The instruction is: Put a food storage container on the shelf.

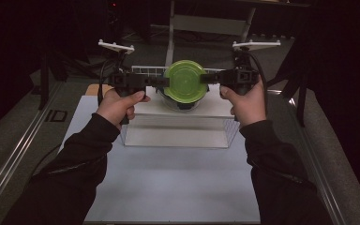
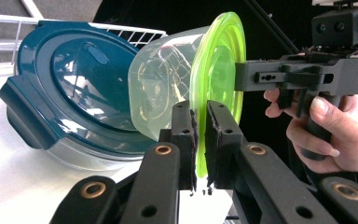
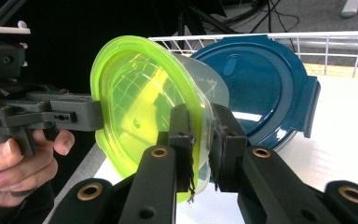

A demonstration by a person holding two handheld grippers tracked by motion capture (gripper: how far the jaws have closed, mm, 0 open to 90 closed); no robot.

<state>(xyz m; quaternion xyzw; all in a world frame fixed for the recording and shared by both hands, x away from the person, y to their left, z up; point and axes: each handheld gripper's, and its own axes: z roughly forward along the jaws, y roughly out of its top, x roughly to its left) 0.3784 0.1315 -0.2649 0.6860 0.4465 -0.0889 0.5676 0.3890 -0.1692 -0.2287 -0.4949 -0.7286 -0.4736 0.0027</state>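
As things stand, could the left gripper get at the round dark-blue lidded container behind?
Probably not yet: the left gripper is shut on the rim of the clear tub with the lime-green lid, which hangs before the round dark-blue lidded container.

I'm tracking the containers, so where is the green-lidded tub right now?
In the high view the green-lidded tub is held up mid-table between the left gripper and right gripper, each clamped on its rim, just in front of the blue-lidded container.

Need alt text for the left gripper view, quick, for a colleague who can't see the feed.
The left tool is shut on the rim of a green lid fitted on a clear plastic container, held tilted on its side. The right tool grips the lid's far edge. Behind lies a dark blue lidded container near a white wire rack.
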